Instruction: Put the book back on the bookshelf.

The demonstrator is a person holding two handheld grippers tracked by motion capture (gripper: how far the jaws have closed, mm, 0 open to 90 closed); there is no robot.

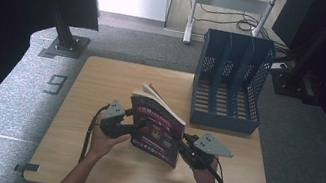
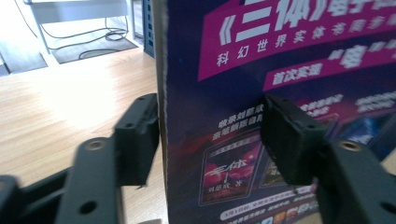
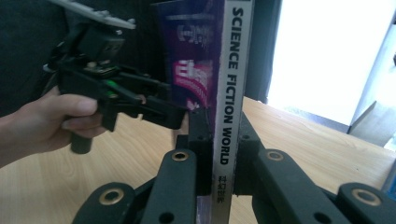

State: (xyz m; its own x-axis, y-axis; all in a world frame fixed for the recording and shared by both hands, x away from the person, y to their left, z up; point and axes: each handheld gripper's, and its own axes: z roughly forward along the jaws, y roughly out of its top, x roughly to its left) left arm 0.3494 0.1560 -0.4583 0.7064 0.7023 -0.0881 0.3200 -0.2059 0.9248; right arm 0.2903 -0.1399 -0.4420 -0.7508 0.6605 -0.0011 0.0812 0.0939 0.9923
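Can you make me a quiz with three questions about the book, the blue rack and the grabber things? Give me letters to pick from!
1. Where is the blue file rack?
A. at the table's far right
B. on the floor
C. under the magazine

2. How many slots does the rack have?
A. one
B. three
C. six

3. What is the right gripper doing?
A. hanging open in the air
C. lying on the table
B. clamping the magazine's spine

Answers: 1 A, the high view shows it standing on the table beyond the magazine. 2 B, dividers split it into three. 3 B, its jaws press both sides of the spine, while the left gripper stands open around the cover's edge.
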